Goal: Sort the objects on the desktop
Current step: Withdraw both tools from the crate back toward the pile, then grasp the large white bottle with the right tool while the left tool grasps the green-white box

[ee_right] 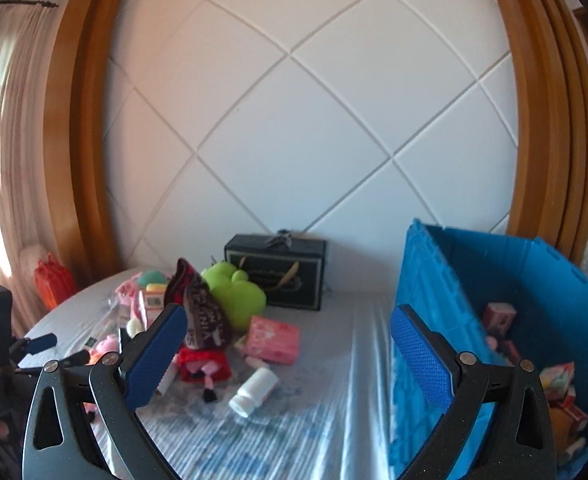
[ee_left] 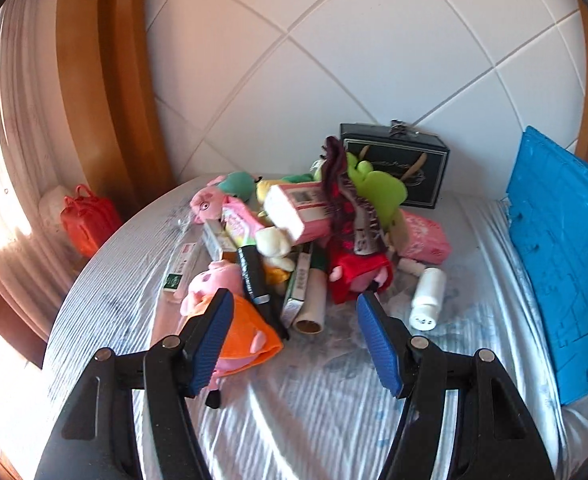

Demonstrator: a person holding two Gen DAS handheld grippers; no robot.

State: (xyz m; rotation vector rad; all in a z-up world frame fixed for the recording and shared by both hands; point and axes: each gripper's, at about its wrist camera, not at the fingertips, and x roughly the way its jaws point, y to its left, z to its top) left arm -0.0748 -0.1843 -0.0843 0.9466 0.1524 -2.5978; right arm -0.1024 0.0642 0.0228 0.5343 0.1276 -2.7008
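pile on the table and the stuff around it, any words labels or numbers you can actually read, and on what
None can be read with confidence.
Dark patterned cloth: pale letters, too blurred to quote.
Long pink-and-white box: printed label, too small.
Small white box: green and red marks, unreadable.
Green-striped box: a column of characters, blurred.
Black box: gold ornament, no legible words.
White bottle: no print visible.

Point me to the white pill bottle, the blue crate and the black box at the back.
white pill bottle (ee_left: 427, 298), left wrist view, middle of its body.
blue crate (ee_right: 433, 280), right wrist view, its outer left wall.
black box (ee_left: 407, 168), left wrist view, its front face.
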